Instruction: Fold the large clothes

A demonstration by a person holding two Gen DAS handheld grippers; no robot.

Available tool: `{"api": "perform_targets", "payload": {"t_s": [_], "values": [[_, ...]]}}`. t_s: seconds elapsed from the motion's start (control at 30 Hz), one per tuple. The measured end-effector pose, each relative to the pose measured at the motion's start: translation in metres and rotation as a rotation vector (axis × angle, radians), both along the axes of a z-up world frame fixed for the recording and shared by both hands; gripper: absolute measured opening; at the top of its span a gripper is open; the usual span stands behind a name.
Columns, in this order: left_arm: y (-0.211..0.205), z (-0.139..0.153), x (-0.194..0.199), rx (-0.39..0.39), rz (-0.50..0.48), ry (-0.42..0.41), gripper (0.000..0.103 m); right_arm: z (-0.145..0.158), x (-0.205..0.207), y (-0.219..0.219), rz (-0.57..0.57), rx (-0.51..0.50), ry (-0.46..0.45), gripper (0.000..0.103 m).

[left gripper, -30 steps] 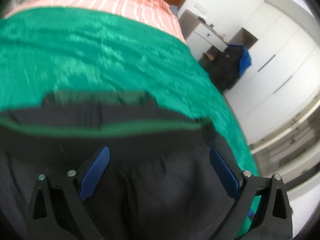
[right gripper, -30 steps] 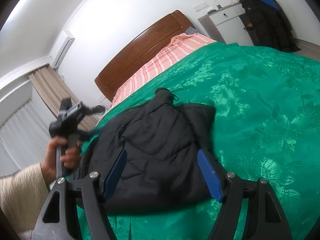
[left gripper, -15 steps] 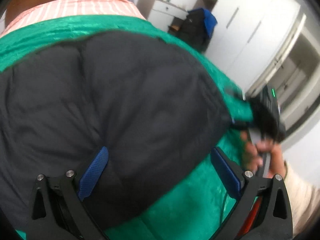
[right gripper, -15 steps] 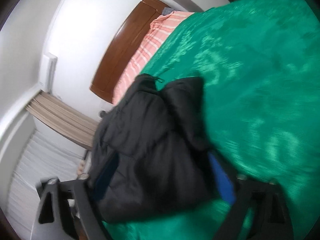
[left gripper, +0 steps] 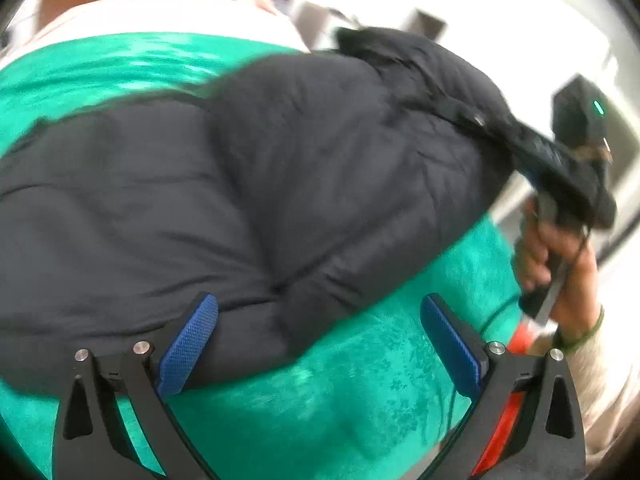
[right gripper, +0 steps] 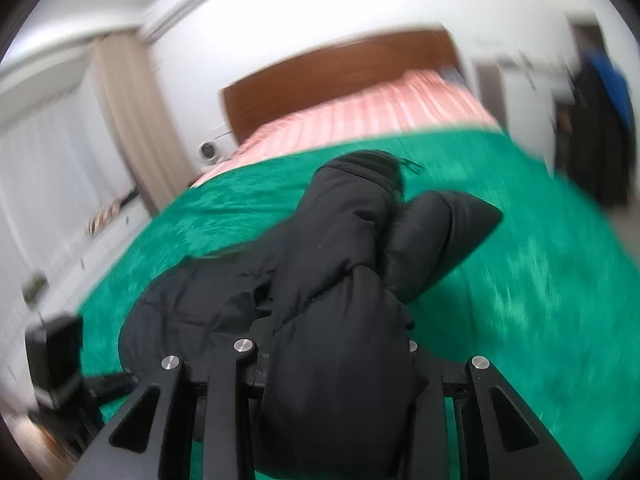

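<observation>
A black puffer jacket (left gripper: 248,184) lies on the green bedspread (left gripper: 328,392). My left gripper (left gripper: 320,340) is open, its blue pads (left gripper: 188,344) at the jacket's near edge, holding nothing. In the right wrist view my right gripper (right gripper: 336,364) is shut on a thick fold of the jacket (right gripper: 340,292), which covers its fingers. The right gripper also shows in the left wrist view (left gripper: 560,168), lifting the jacket's right edge off the bed.
The bed has a wooden headboard (right gripper: 336,76) and a pink striped sheet (right gripper: 372,116) at the far end. A dark coat (right gripper: 600,120) hangs at the right by white furniture. Curtains (right gripper: 132,120) are on the left wall.
My right gripper has closed on the jacket's edge and lifted it. My left gripper has stayed open and drawn back toward the jacket's near edge.
</observation>
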State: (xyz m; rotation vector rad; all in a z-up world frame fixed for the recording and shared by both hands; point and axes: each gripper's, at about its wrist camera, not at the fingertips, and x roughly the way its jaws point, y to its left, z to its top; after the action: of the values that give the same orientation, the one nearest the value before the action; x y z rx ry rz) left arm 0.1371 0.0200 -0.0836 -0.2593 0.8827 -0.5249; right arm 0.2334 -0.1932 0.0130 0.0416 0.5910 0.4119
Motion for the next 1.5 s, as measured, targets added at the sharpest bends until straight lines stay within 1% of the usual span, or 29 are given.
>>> {"api": "perform_targets", "payload": {"t_s": [0.07,0.13,0.2,0.27,0.33,0.37,0.4,0.47,0.53,0.63,0.73,0.77,0.8,0.87,0.9,0.93,0.97,1.03,1.07,1.1,1.13,1.17,1.2,1.23,1.27,1.33,1.4,1.43,1.5], "values": [[0.035,0.013,-0.012,-0.006,0.069,-0.03,0.101,0.016,-0.004,0.043,0.042,-0.075,-0.051,0.033],[0.08,0.026,-0.031,0.007,0.161,-0.069,0.101,0.025,-0.012,0.091,0.086,-0.138,-0.09,0.033],[0.12,0.032,-0.044,0.009,0.246,-0.093,0.101,0.026,-0.017,0.141,0.131,-0.201,-0.114,0.033],[0.149,0.032,-0.054,-0.002,0.317,-0.091,0.101,0.017,-0.019,0.195,0.178,-0.287,-0.139,0.033],[0.189,0.027,-0.067,-0.022,0.397,-0.076,0.101,-0.004,-0.028,0.254,0.237,-0.407,-0.177,0.033],[0.202,0.024,-0.071,-0.032,0.429,-0.068,0.101,-0.02,-0.033,0.281,0.273,-0.468,-0.186,0.033],[0.223,0.021,-0.08,-0.049,0.471,-0.056,0.101,-0.036,-0.036,0.297,0.303,-0.513,-0.188,0.034],[0.243,0.017,-0.086,-0.071,0.517,-0.04,0.101,-0.069,-0.046,0.333,0.369,-0.608,-0.197,0.034],[0.263,0.019,-0.093,-0.086,0.549,-0.033,0.101,-0.092,-0.06,0.356,0.4,-0.674,-0.239,0.035],[0.271,0.032,-0.093,-0.091,0.534,-0.064,0.101,-0.105,-0.069,0.362,0.393,-0.712,-0.274,0.035],[0.262,0.06,-0.056,-0.09,0.462,-0.111,0.102,-0.109,-0.07,0.354,0.387,-0.723,-0.298,0.035],[0.262,0.063,-0.043,-0.094,0.432,-0.121,0.102,-0.111,-0.071,0.351,0.385,-0.726,-0.306,0.035],[0.252,0.073,-0.025,-0.103,0.372,-0.124,0.102,-0.112,-0.073,0.354,0.385,-0.73,-0.313,0.036],[0.228,0.083,0.005,-0.107,0.255,-0.103,0.102,-0.115,-0.078,0.359,0.387,-0.743,-0.328,0.036],[0.21,0.085,0.028,-0.073,0.198,-0.09,0.102,-0.116,-0.079,0.362,0.388,-0.753,-0.338,0.036],[0.2,0.087,0.04,-0.037,0.176,-0.084,0.102,-0.117,-0.08,0.364,0.388,-0.759,-0.345,0.036],[0.187,0.086,0.055,0.014,0.158,-0.07,0.102,-0.117,-0.082,0.363,0.387,-0.763,-0.351,0.036],[0.175,0.076,0.076,0.065,0.156,-0.019,0.101,-0.112,-0.087,0.358,0.384,-0.76,-0.359,0.038],[0.172,0.071,0.085,0.07,0.166,0.013,0.096,-0.109,-0.09,0.354,0.391,-0.748,-0.357,0.042],[0.174,0.065,0.093,0.068,0.188,0.052,0.084,-0.106,-0.093,0.352,0.399,-0.732,-0.355,0.049],[0.178,0.06,0.098,0.046,0.195,0.084,0.049,-0.101,-0.099,0.348,0.423,-0.702,-0.346,0.063],[0.185,0.054,0.101,-0.014,0.199,0.126,0.036,-0.095,-0.105,0.343,0.452,-0.665,-0.33,0.069],[0.194,0.051,0.095,-0.037,0.221,0.131,0.034,-0.088,-0.114,0.335,0.483,-0.615,-0.314,0.075],[0.199,0.048,0.091,-0.036,0.237,0.126,0.029,-0.08,-0.122,0.327,0.503,-0.567,-0.303,0.078],[0.203,0.047,0.088,-0.024,0.251,0.123,0.027,-0.069,-0.13,0.315,0.522,-0.505,-0.281,0.078],[0.215,0.039,0.082,-0.006,0.291,0.131,0.026,-0.05,-0.132,0.293,0.525,-0.389,-0.226,0.08],[0.23,0.025,0.082,-0.006,0.321,0.151,0.026,-0.032,-0.117,0.272,0.475,-0.282,-0.172,0.081],[0.237,0.016,0.084,-0.009,0.333,0.164,0.027,-0.022,-0.101,0.261,0.426,-0.233,-0.15,0.081],[0.246,0.0,0.085,-0.021,0.345,0.183,0.028,-0.008,-0.064,0.248,0.322,-0.191,-0.117,0.081]]}}
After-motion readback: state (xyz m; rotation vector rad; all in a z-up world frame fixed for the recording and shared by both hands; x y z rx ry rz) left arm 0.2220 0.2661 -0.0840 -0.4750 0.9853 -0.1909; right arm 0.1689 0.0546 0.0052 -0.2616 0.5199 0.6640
